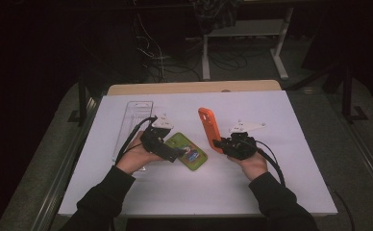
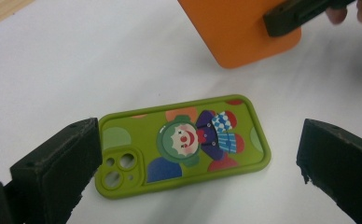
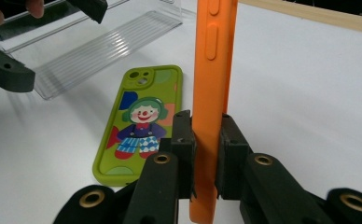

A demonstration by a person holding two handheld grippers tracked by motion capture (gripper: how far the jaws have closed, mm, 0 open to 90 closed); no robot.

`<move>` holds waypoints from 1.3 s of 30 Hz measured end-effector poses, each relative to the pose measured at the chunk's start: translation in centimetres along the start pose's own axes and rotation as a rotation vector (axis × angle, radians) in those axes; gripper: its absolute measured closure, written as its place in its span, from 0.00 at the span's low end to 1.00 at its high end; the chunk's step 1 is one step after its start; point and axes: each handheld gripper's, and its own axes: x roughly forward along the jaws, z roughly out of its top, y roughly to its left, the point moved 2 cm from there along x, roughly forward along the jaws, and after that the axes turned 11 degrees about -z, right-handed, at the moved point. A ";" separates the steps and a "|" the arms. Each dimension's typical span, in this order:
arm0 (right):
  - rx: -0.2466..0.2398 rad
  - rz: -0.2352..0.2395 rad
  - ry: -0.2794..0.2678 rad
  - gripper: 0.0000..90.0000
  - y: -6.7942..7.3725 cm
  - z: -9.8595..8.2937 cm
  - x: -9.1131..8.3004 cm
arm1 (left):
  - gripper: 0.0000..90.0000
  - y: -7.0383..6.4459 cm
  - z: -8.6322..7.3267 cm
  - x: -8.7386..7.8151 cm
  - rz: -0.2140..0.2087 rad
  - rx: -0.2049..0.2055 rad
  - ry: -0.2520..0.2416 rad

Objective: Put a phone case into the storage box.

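A green phone case (image 1: 189,150) (image 2: 181,145) (image 3: 139,122) with a clown picture lies flat on the white table cover. My left gripper (image 1: 175,153) (image 2: 195,170) hovers over it, open, one jaw on each side of the case and neither touching. An orange phone case (image 1: 209,129) (image 2: 240,30) (image 3: 212,93) stands on edge above the table. My right gripper (image 1: 219,143) (image 3: 206,140) is shut on its lower end, the jaws pressed against both faces.
A clear plastic tray (image 1: 134,122) (image 3: 100,49) lies at the left of the white cover (image 1: 252,187), just behind my left hand. The wooden table edge (image 1: 194,87) runs along the far side. Desk legs and cables stand on the dark floor beyond.
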 end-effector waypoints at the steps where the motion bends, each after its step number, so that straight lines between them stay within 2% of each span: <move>1: 0.003 0.004 -0.001 0.87 0.0 0.0 0.0 | 0.00 0.0 0.0 -0.1 -0.004 -0.006 -0.009; 5: -0.001 0.005 -0.005 0.87 0.3 0.0 0.0 | 0.00 0.1 0.6 -0.4 -0.002 -0.019 -0.060; 6: -0.004 0.006 -0.009 0.87 0.3 0.0 0.0 | 0.00 0.1 0.7 -0.3 -0.005 -0.032 -0.092; 14: 0.007 0.017 -0.019 0.87 0.9 0.2 -0.3 | 0.00 0.1 2.0 -0.4 -0.054 -0.059 -0.163; 19: 0.003 0.029 -0.021 0.87 1.4 0.3 -0.3 | 0.00 0.1 3.2 -0.4 -0.061 -0.046 -0.186; 25: 0.000 0.039 -0.032 0.87 1.9 0.4 -0.3 | 0.00 0.1 4.3 0.0 -0.080 -0.052 -0.211; 32: -0.011 0.053 -0.042 0.87 2.5 0.5 -0.3 | 0.00 0.3 4.8 0.7 -0.086 -0.049 -0.218; 39: -0.021 0.077 -0.049 0.87 3.1 0.6 -0.2 | 0.00 0.4 5.0 1.1 -0.104 -0.075 -0.247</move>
